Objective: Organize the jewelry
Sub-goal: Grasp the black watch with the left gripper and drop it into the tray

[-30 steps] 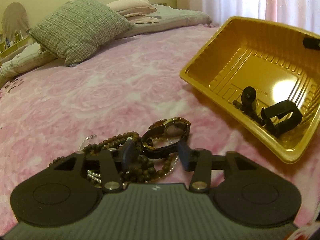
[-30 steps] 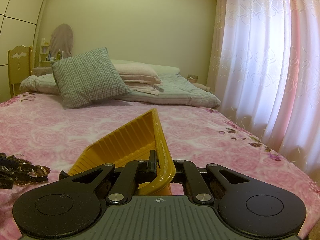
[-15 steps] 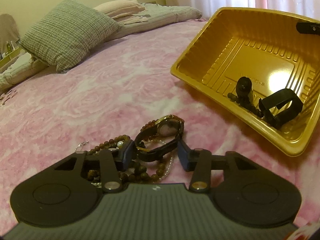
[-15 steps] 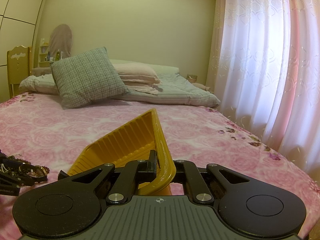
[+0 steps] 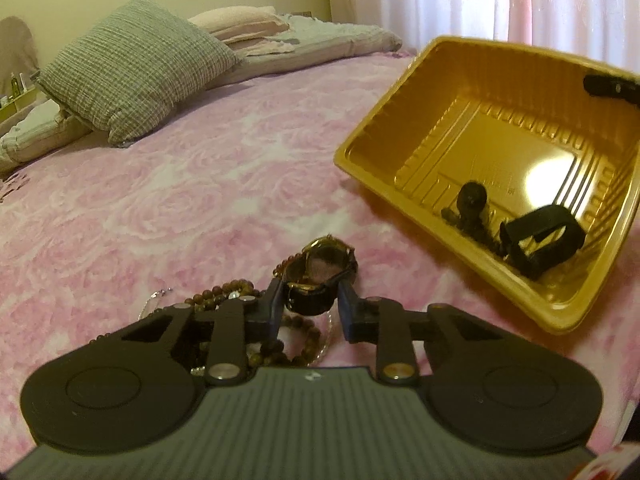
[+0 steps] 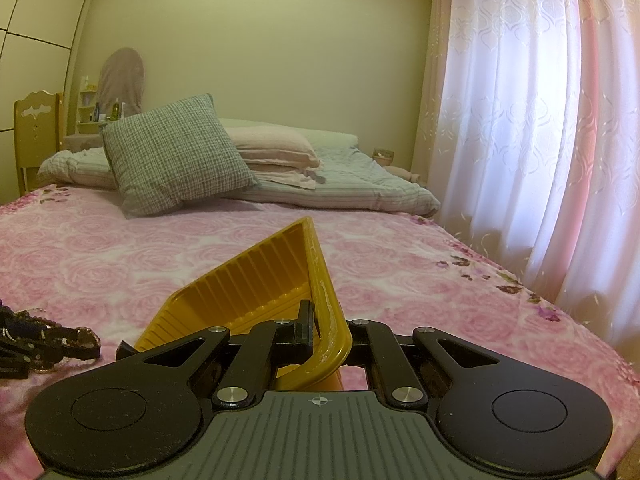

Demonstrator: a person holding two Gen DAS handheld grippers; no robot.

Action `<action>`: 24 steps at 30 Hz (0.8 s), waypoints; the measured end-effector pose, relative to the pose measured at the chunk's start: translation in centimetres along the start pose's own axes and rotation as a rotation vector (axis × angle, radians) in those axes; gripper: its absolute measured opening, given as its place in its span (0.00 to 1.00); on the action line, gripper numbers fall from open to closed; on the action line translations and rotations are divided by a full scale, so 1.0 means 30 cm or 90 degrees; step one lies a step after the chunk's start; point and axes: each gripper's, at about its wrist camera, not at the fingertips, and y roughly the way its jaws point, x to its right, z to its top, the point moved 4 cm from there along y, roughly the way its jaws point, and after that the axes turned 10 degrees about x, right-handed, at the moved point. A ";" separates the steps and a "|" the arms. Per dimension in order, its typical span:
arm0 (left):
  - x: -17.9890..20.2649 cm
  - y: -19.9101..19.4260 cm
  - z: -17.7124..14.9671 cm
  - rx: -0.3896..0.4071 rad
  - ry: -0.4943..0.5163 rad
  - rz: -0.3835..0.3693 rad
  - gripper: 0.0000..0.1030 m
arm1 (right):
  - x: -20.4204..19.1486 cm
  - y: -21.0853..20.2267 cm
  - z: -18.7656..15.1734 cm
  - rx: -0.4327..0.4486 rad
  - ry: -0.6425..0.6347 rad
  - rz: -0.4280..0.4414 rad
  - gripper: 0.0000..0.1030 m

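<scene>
**A:** What does your left wrist camera give you?

**B:** My left gripper (image 5: 308, 294) is clamped on the strap of a gold-cased wristwatch with a black band (image 5: 320, 272), its face towards twelve o'clock. Under it, on the pink rose-patterned bedspread (image 5: 160, 200), I see a heap of brown wooden bead strands (image 5: 280, 344). At two o'clock sits the shiny gold ribbed plastic tray (image 5: 400, 128), tilted with its far side raised. Only this view shows inside it: a black looped band (image 5: 540, 236) at the low end and, just beside that, a small black round piece on a dark beaded string (image 5: 472, 200).

**A:** And the right wrist camera?

**B:** My right gripper (image 6: 324, 334) is pinching the tray's rim (image 6: 320, 276), one finger inside the wall, the other outside. The contents are hidden here, since I only get the ribbed outer wall. At nine o'clock I can make out the bead heap (image 6: 40, 336) and the tip of my left gripper (image 6: 16, 356). A grey checked cushion (image 6: 176, 156) lies at eleven o'clock, and white sheer curtains (image 6: 540, 120) hang at two.
</scene>
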 end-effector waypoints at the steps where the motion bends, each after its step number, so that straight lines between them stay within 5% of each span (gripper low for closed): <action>1: 0.000 -0.002 0.005 0.001 -0.001 -0.002 0.24 | 0.000 0.000 0.000 0.000 0.000 0.000 0.07; 24: 0.075 -0.034 0.214 0.079 -0.027 -0.071 0.19 | 0.009 0.002 -0.001 0.000 -0.001 -0.001 0.07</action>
